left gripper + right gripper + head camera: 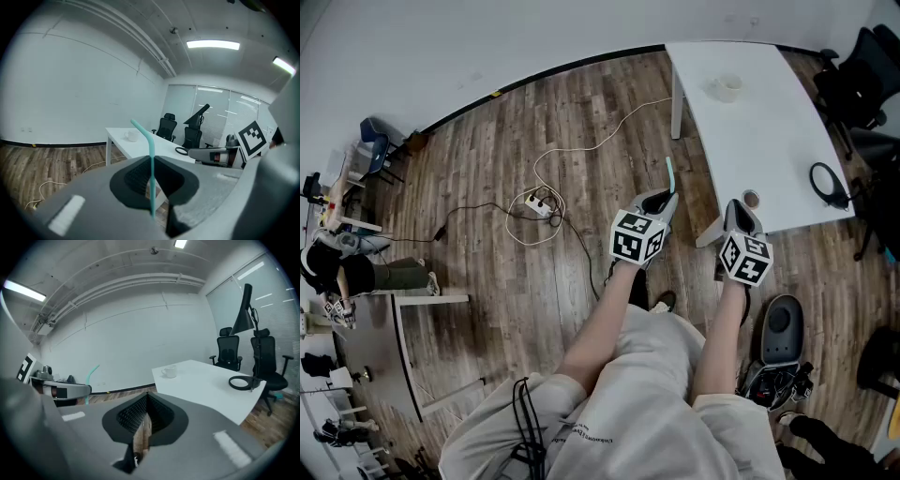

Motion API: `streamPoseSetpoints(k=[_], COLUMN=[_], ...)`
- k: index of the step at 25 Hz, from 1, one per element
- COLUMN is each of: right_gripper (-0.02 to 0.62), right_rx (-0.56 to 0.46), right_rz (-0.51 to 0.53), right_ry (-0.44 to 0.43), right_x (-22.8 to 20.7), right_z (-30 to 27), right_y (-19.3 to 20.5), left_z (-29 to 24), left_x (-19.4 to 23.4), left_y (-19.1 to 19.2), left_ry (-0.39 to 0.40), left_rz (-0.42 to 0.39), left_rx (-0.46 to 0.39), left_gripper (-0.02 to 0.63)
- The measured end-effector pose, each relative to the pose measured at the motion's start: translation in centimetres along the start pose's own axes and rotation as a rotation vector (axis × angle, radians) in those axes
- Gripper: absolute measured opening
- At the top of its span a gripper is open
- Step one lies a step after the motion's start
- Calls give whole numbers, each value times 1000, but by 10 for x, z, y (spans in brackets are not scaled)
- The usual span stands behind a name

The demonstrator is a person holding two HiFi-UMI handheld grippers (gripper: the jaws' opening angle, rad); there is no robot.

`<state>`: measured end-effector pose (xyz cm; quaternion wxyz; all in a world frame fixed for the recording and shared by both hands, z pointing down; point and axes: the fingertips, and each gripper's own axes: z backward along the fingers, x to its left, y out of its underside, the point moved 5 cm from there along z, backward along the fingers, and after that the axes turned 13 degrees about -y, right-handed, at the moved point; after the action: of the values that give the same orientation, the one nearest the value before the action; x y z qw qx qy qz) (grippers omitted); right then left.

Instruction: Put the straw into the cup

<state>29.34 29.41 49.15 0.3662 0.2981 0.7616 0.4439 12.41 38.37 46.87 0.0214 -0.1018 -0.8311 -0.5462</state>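
My left gripper (659, 201) is shut on a teal bendy straw (669, 173), which sticks out past the fingertips over the wood floor. In the left gripper view the straw (151, 161) runs up between the closed jaws and bends left at the top. A white cup (727, 88) stands far off on the white table (769, 141); it is small in the left gripper view (131, 136) and in the right gripper view (169, 371). My right gripper (741, 214) is shut on nothing, level with the table's near corner. Both grippers are well short of the cup.
A black ring (828, 185) lies on the table's right side, with black office chairs (862, 75) beyond it. A power strip with cables (539, 202) lies on the floor to the left. A grey device (780, 328) sits by my right leg.
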Motion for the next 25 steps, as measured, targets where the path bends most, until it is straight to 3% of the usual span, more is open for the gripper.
streamPoseSetpoints(k=[9, 13, 25], right_gripper=[23, 23, 23], right_rx=[-10, -13, 31], right_rz=[-20, -77, -103], right_ry=[26, 7, -7], right_x=[-13, -28, -67], right_z=[-6, -18, -91], right_y=[-4, -3, -30], left_z=[-20, -39, -112], left_x=[1, 3, 50], left_y=[-9, -13, -63], left_ry=[26, 34, 26], left_rz=[12, 13, 47], left_rx=[8, 18, 0], left_gripper=[20, 20, 20])
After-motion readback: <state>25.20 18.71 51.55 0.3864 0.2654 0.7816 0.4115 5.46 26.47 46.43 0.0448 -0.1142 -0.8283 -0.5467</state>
